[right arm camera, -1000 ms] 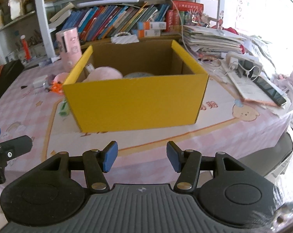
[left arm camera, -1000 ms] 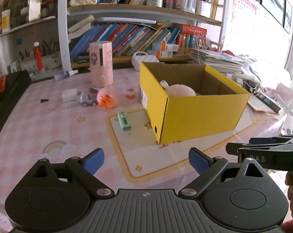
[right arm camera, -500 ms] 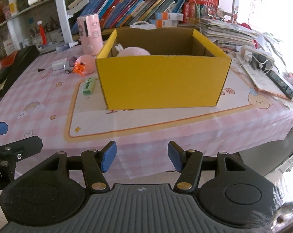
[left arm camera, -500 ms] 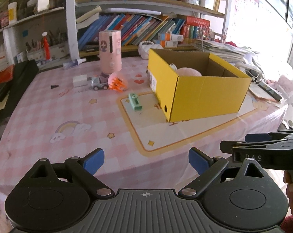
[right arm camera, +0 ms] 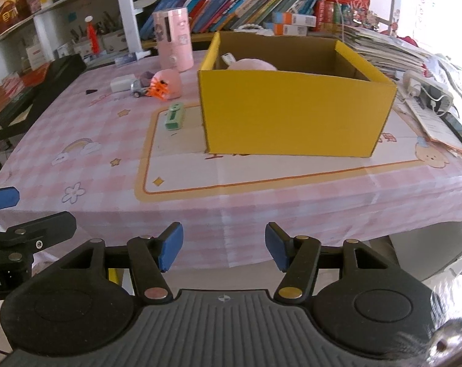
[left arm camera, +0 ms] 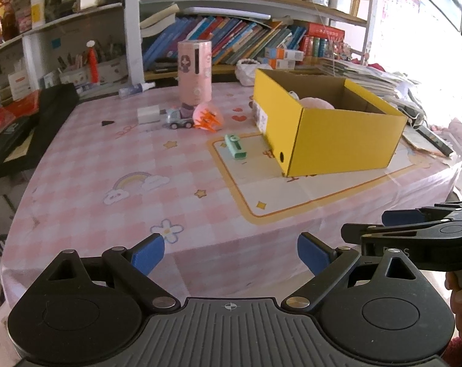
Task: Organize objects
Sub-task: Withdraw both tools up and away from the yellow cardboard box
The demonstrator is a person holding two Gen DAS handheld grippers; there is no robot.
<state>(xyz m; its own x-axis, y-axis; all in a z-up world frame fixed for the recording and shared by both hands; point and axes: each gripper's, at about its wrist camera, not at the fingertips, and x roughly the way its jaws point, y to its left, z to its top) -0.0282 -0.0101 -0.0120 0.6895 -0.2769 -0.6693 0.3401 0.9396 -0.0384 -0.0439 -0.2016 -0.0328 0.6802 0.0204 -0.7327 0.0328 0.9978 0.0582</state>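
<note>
You're between picks: left gripper (left arm camera: 230, 250) fingers wide, right gripper (right arm camera: 224, 245) fingers half-open, both empty. Yellow box (right arm camera: 295, 113) mid-table w/ pink plush (right arm camera: 251, 64) inside. Next: reach fwd for green stapler (left arm camera: 235, 146), just left of box.

We see bare tablecloth (left arm camera: 133, 165) open from six up to ten o'clock. The yellow box (left arm camera: 338, 143) blocks one o'clock; the green case (left arm camera: 235, 146), toy car (left arm camera: 179, 119) and pink cylinder (left arm camera: 195, 73) crowd twelve.
</note>
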